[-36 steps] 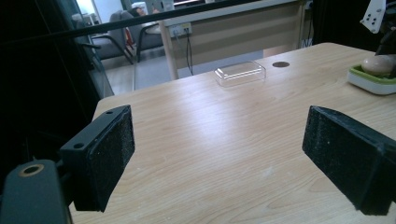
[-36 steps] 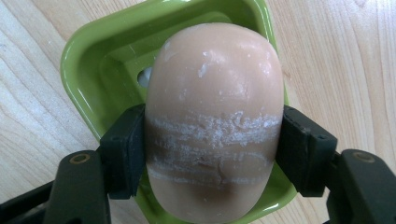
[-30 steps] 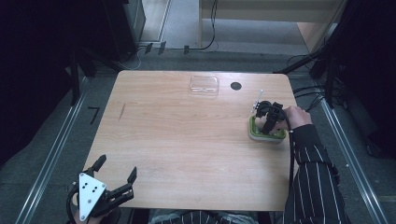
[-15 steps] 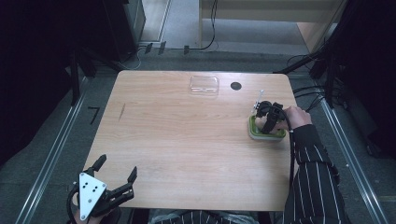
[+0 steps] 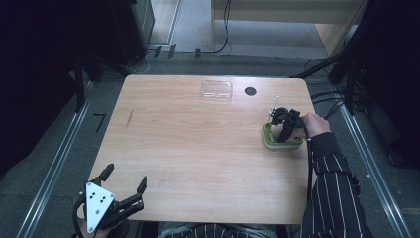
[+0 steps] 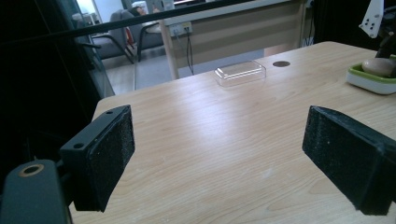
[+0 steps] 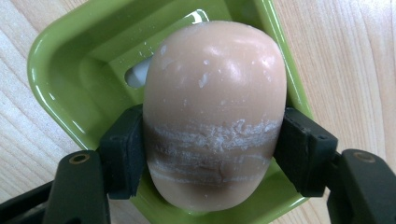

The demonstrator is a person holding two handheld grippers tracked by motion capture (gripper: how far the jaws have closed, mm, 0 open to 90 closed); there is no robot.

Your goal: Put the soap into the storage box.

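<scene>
Pale wood grain runs across the surface point(image 5: 198, 148), and near its right edge sits a green dish point(image 7: 70, 60) holding a peach-coloured bar of soap point(image 7: 215, 116). That soap is the thing in hand: the right tongs point(image 7: 210, 154) are clamped on its lower half, one black pad against each side, just where a chalky, scuffed band crosses the bar. Whether the soap rests on the dish floor or hangs slightly clear of it is hard to judge from this close. To lift it well, I would keep the squeeze steady and rise straight up, since a rounded, slick bar held below its middle may tip or slide out. Farther off, a clear plastic lid point(image 5: 217, 91) lies near the far edge beside a dark round hole point(image 5: 250, 91). At the near left corner, the left tongs point(image 5: 126, 191) hover with jaws wide apart, holding nothing.
</scene>
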